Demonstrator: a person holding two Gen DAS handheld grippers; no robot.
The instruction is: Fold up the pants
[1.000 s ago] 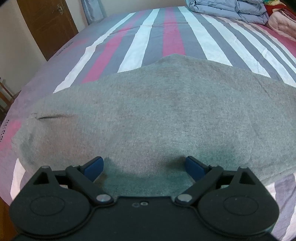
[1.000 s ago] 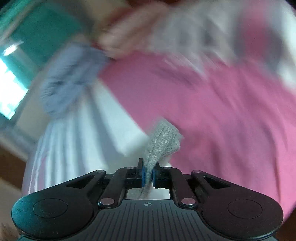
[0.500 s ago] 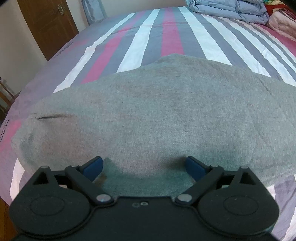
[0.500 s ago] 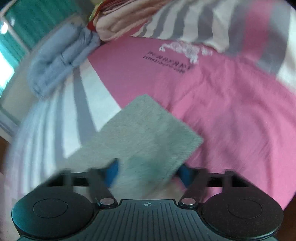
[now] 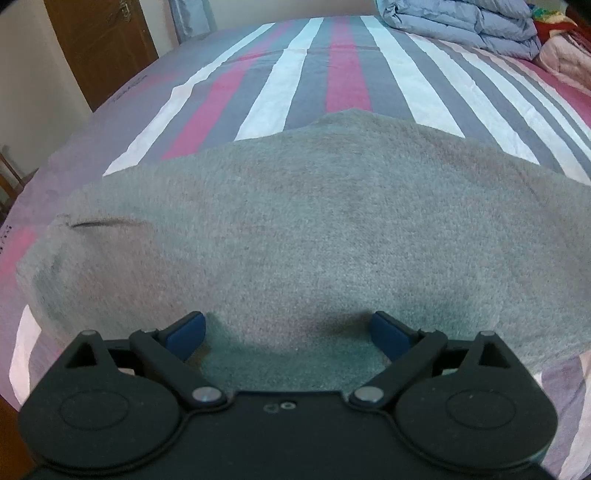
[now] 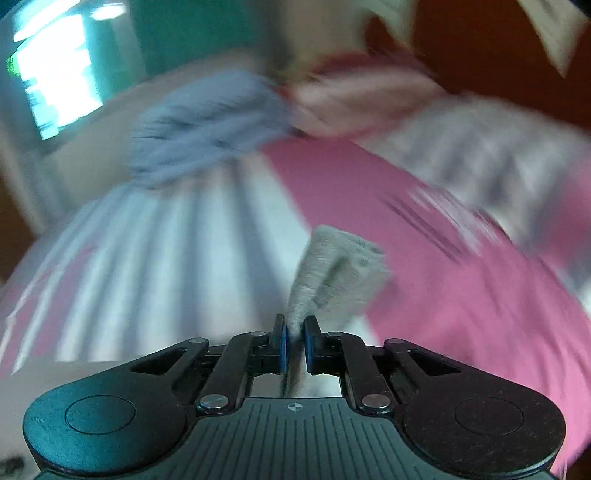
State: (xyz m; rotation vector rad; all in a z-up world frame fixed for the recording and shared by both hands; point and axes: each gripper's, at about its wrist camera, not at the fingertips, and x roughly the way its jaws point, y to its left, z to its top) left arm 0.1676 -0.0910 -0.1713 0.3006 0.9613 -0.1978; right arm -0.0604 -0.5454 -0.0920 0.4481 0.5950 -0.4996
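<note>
- The grey pants (image 5: 295,229) lie spread flat across the striped bed (image 5: 347,70), filling the middle of the left wrist view from the left edge to the right edge.
- A dark slit, seemingly a pocket opening (image 5: 99,223), shows on the cloth near its left end.
- The left gripper (image 5: 288,328) stands wide, its blue pads (image 5: 184,330) far apart just above the cloth, with the near edge of the pants between them and nothing pinched.
- The right gripper (image 6: 294,343) is closing to a narrow gap, and its blue pads (image 6: 282,345) press on a bunched end of the pants (image 6: 332,273).
- That grey end rises from between the pads and flares out in front of them, above the white and pink bands of the bed.
- The right wrist view is heavily blurred.
- A folded blue quilt (image 5: 461,26) sits at the far right end of the bed, with pink bedding (image 5: 565,55) beside it.
- A brown wooden door (image 5: 103,44) stands beyond the bed's far left corner.
</note>
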